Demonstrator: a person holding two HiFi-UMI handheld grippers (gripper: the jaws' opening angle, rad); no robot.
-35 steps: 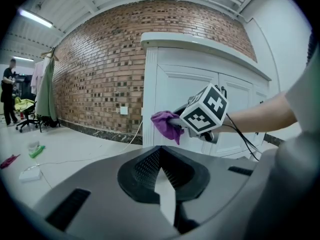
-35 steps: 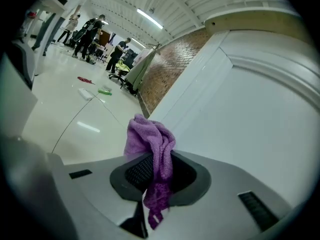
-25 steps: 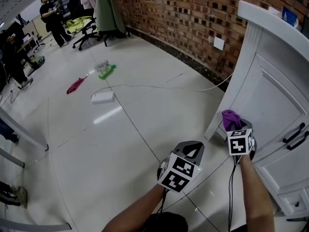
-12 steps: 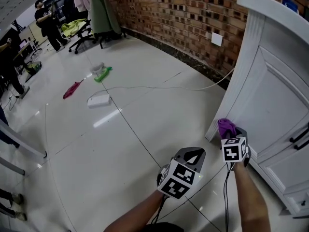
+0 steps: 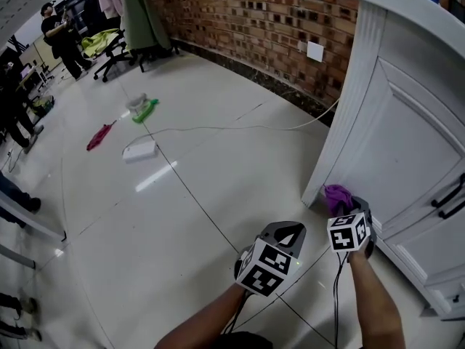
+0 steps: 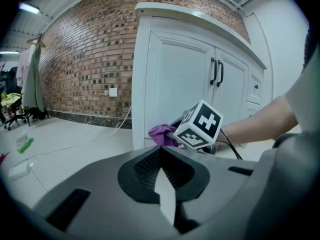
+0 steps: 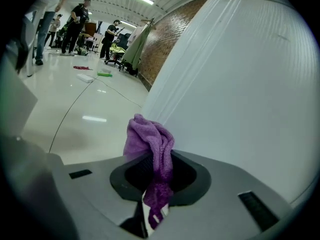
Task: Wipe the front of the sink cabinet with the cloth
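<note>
Pinching the purple cloth [image 5: 336, 195], the right gripper [image 5: 350, 208] holds it at the foot of the sink cabinet [image 5: 407, 137] corner post. Left gripper [image 5: 288, 233] hovers near, jaws together, empty.

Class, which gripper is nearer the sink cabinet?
Right. The right gripper, clamping the purple cloth, is at the cabinet's lower corner; the left gripper hangs apart over the floor.

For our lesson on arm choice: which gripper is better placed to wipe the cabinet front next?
Right. The right gripper is shut on the cloth beside the cabinet; the left gripper is shut, empty, farther away.
</note>
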